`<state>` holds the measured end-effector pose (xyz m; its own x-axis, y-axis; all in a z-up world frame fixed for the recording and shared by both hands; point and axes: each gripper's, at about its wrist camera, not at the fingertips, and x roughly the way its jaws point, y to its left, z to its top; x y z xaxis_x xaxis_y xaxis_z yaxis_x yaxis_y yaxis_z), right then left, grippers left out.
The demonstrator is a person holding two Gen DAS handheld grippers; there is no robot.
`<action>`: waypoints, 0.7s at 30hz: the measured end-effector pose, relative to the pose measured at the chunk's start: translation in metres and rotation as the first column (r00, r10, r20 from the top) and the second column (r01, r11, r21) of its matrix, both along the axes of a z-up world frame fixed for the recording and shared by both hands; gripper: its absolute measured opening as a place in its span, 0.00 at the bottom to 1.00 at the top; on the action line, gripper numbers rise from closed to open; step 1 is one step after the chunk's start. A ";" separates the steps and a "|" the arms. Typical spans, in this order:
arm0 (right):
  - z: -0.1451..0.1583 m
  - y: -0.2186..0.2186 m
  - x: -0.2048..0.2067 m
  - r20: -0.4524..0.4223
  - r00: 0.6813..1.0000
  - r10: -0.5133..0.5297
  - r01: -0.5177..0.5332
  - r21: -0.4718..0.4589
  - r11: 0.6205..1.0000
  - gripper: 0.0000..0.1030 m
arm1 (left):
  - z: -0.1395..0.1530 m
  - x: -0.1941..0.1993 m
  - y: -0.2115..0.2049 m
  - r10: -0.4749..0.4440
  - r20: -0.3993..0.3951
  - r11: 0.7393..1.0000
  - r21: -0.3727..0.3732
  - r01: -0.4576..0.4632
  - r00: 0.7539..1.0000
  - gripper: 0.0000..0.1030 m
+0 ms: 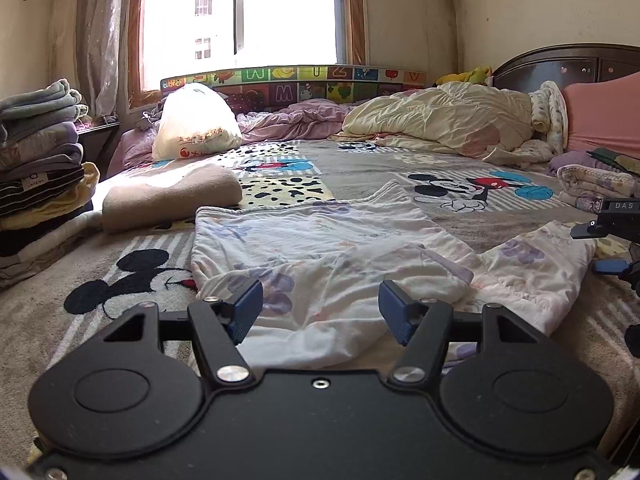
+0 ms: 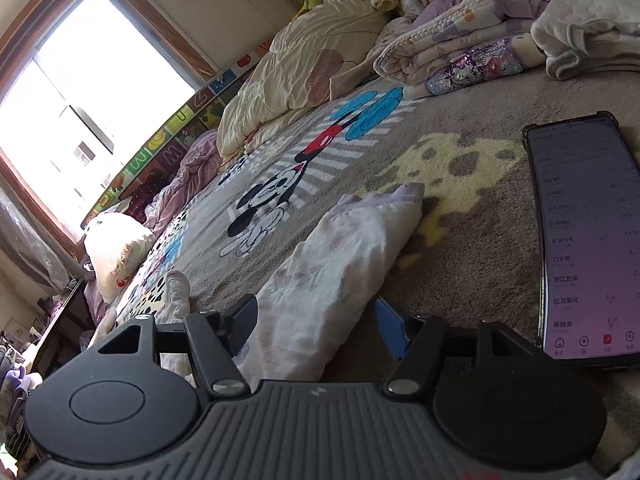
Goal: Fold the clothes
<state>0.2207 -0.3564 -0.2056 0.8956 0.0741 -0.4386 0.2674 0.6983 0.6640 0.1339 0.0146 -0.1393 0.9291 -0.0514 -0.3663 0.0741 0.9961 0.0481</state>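
While you hold both grippers low over the bed, the grey cartoon-mouse blanket (image 1: 360, 168) fills most of what each camera sees. On it, toward the headboard, lies a rumpled cream quilt (image 1: 440, 120), and at your left a stack of folded clothes (image 1: 36, 160) stands at the bed's edge with a beige rolled towel (image 1: 172, 196) just beside it. A white plastic bag (image 1: 196, 124) sits near the window.

The white floral garment (image 1: 320, 248) lies spread flat in the middle of the blanket, one sleeve (image 2: 340, 256) reaching out to your right side. Your left gripper (image 1: 320, 312) hovers at the garment's near edge with its blue pads wide apart, grasping nothing; cloth shows between the fingers. Your right gripper (image 2: 316, 320) is likewise released, its jaws standing on either side of the sleeve without closing on it; whether the pads touch the cloth cannot be told.

A phone (image 2: 588, 236) with its screen lit lies face up on the blanket just to the right of the sleeve.
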 end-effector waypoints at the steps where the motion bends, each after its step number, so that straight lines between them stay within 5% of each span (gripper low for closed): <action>1: -0.005 -0.003 0.005 0.000 1.000 -0.008 0.008 0.029 1.000 0.64 | 0.000 0.000 0.000 0.001 0.001 1.000 0.010 -0.001 1.000 0.62; 4: -0.014 -0.013 0.014 0.018 1.000 -0.025 0.022 0.113 0.993 0.62 | 0.000 0.001 0.007 0.010 -0.010 1.000 -0.011 -0.010 1.000 0.62; 8: -0.025 -0.026 0.022 0.023 0.999 -0.026 0.020 0.220 0.975 0.17 | 0.001 0.006 0.021 0.022 -0.038 0.995 -0.091 -0.026 0.999 0.62; 10: -0.021 -0.023 0.024 0.055 0.998 -0.018 0.006 0.206 0.979 0.15 | 0.001 0.010 0.026 0.026 -0.059 0.991 -0.131 -0.033 0.998 0.62; 16: 0.029 0.017 0.018 0.250 0.961 0.122 -0.106 -0.076 0.991 0.13 | 0.024 0.026 0.039 -0.033 -0.067 0.969 -0.247 0.016 0.997 0.62; 21: 0.064 0.080 0.007 0.323 0.876 0.359 -0.198 -0.438 0.877 0.13 | 0.035 0.036 0.052 -0.158 -0.034 0.914 -0.384 0.133 0.987 0.62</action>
